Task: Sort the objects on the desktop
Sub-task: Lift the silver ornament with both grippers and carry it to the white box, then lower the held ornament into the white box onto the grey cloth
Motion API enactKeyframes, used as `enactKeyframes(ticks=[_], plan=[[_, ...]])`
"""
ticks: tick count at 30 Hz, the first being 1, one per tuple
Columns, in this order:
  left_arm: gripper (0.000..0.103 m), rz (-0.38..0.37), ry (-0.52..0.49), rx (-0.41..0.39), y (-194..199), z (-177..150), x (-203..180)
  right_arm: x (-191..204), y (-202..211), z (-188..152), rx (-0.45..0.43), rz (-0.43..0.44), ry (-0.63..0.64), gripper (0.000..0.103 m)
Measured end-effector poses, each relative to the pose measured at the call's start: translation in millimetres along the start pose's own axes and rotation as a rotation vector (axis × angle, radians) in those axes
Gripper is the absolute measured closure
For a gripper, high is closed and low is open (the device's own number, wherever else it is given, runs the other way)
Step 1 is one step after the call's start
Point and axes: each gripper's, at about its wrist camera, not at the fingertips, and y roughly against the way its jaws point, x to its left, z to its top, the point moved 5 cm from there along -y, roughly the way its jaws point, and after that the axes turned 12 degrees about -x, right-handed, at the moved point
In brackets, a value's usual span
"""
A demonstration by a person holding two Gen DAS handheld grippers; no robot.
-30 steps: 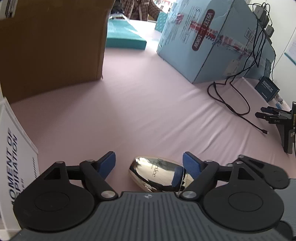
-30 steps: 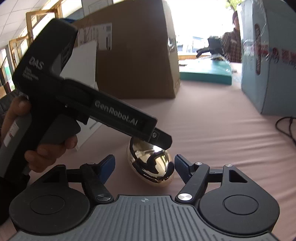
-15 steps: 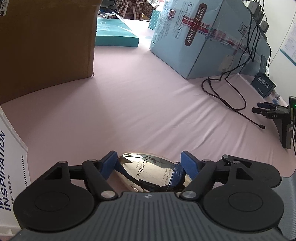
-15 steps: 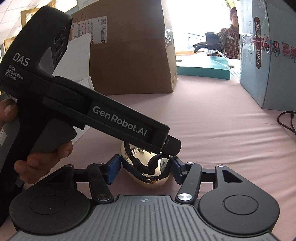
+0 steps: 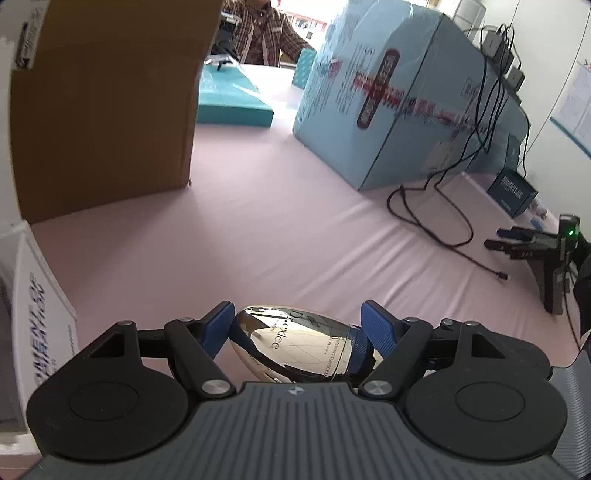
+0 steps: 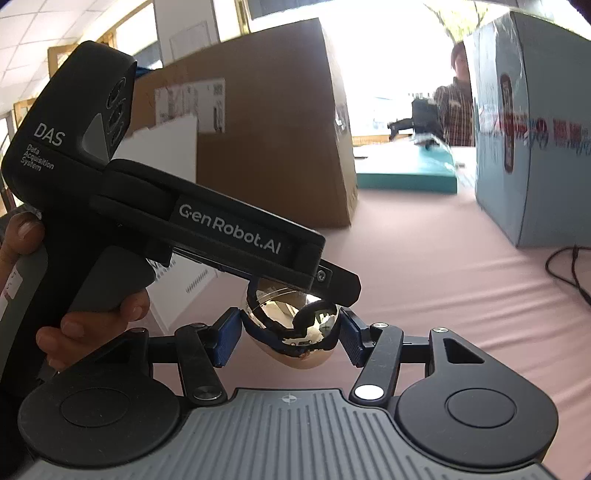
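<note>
A shiny gold egg-shaped case [image 5: 295,343] with small printed lettering hangs just above the pink tablecloth [image 5: 258,229]. My left gripper [image 5: 297,325] spans it lengthwise, blue pads against its narrow and wide ends. In the right wrist view the case [image 6: 291,332] sits between the blue pads of my right gripper [image 6: 290,332], which is shut across its width. The left gripper [image 6: 295,291] reaches over the case from the left, held by a hand [image 6: 92,325]. The case's underside and far side are hidden.
A tall brown cardboard box [image 5: 103,103] and a white lettered box [image 5: 40,314] stand to the left. A light blue carton [image 5: 388,110], black cables [image 5: 436,206], a small dark blue box [image 5: 511,192] and a black device [image 5: 554,258] lie right. A teal flat box [image 5: 229,103] and a person [image 5: 258,33] are behind.
The right gripper closed from open onto the case. The left gripper's fingers narrowed onto its ends, and the case has come up slightly off the cloth.
</note>
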Motion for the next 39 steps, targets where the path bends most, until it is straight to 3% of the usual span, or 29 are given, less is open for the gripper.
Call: enactKeyframes(ticks=[11, 18, 31, 39], plan=[[0.03, -0.007, -0.005, -0.106, 52, 20, 2, 36, 14, 31, -0.091, 0.021, 0.076, 0.049], [0.03, 0.031, -0.019, -0.198, 103, 31, 19, 78, 14, 53, -0.129, 0.071, 0.134, 0.049], [0.03, 0.18, 0.047, -0.302, 192, 32, 102, 169, -24, 69, -0.123, 0.247, 0.203, 0.049], [0.03, 0.247, 0.12, -0.296, 206, 26, 161, 199, -64, 63, -0.055, 0.315, 0.195, 0.049]])
